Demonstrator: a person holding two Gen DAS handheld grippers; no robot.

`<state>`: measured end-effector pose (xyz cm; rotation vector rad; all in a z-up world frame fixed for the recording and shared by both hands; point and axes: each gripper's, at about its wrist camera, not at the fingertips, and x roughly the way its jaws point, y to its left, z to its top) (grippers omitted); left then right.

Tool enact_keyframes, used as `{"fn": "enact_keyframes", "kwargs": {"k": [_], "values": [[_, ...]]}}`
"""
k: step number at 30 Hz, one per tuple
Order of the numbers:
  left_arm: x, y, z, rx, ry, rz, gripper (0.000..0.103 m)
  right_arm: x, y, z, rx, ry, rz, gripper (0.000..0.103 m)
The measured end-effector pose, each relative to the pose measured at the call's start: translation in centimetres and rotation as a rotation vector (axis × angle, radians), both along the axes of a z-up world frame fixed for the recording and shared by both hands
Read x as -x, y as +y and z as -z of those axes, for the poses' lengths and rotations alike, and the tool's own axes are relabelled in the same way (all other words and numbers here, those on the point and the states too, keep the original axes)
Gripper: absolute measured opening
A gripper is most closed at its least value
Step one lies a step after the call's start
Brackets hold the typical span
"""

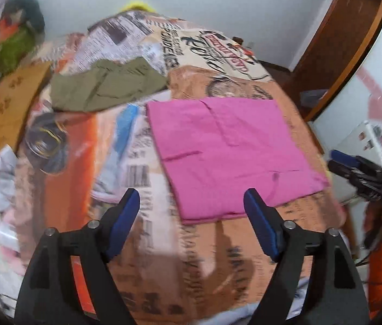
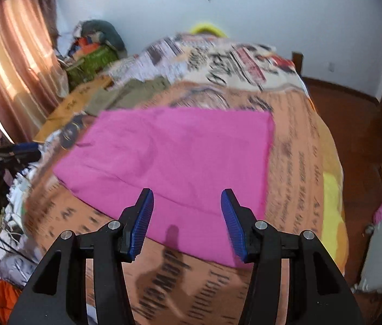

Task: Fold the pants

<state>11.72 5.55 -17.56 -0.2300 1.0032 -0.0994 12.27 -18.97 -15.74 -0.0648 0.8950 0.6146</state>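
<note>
Pink pants (image 1: 229, 154) lie flat on the bed (image 1: 293, 124), folded into a neat rectangle, and everything here is placed off them. The left tongs (image 1: 192, 203) hang above the bed just short of the pants' near edge, blue pads spread wide apart, nothing between them; the right-hand pad sits over the pants' near corner, the left-hand one over the printed cover. In the right wrist view the pants (image 2: 169, 159) fill the middle, and the right tongs (image 2: 187, 203) hover over their near edge, pads also well apart and empty, with their shadow falling across the pink cloth and onto the cover below it. Whether either pair touches the fabric, I can't tell. Beyond the pants, toward the far left, olive pants (image 1: 107, 86) lie folded on the cover, close to the pink ones but not touching. Left of those, a cardboard sheet (image 1: 7, 113) slants along the bed's edge, and a round dark jar (image 1: 46, 146) lies between it and the pink pants. The right tongs also show in the left wrist view, off past the pants' right side (image 1: 364, 173). Both views are blurred, so the print on the cover is hard to read.
</note>
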Motion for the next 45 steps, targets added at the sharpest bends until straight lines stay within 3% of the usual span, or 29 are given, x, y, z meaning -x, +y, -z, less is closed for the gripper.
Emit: {"fn": "enact_keyframes", "kwargs": {"k": [4, 8, 11, 14, 21, 22, 23, 28, 30, 33, 38, 45], "values": [[0.3, -1.5, 1.9, 0.083, 0.062, 0.006, 0.081, 0.3, 2.0, 0.3, -0.008, -0.036, -0.023, 0.048], [0.5, -2.5, 4.4, 0.172, 0.138, 0.0, 0.081, 0.6, 3.3, 1.7, -0.028, -0.016, -0.022, 0.048], [0.7, -2.9, 4.7, 0.195, 0.119, -0.022, 0.085, 0.6, 3.5, 2.7, -0.025, -0.006, 0.001, 0.048], [-0.1, -2.7, 5.3, 0.292, 0.129, -0.03, 0.093, 0.3, 3.5, 3.9, -0.019, 0.026, 0.02, 0.048], [-3.5, -1.5, 6.2, 0.404, 0.148, -0.065, 0.092, -0.1, 2.9, 5.6, -0.032, 0.098, 0.013, 0.048], [-3.9, -1.3, 6.2, 0.406, 0.148, -0.072, 0.088, -0.1, 2.8, 5.6, -0.033, 0.099, 0.011, 0.048], [-4.4, -1.2, 6.2, 0.397, 0.148, -0.081, 0.084, 0.0, 2.8, 5.7, -0.034, 0.1, 0.011, 0.048], [-6.5, -0.3, 6.7, 0.316, 0.152, -0.107, 0.038, 0.0, 2.3, 6.0, -0.05, 0.11, 0.017, 0.048], [-7.2, 0.2, 6.8, 0.297, 0.145, -0.117, 0.026, -0.1, 2.2, 6.1, -0.052, 0.112, 0.021, 0.048], [-7.9, 0.5, 6.8, 0.277, 0.122, -0.116, 0.022, -0.2, 2.0, 6.1, -0.056, 0.117, 0.026, 0.048], [-7.9, 0.0, 5.1, 0.162, 0.038, -0.098, 0.015, -0.5, 2.6, 5.9, -0.035, 0.118, 0.02, 0.048], [-4.5, 1.6, 2.6, -0.002, -0.064, -0.126, 0.014, -0.9, 5.6, 5.5, -0.013, 0.106, -0.054, 0.048]]}}
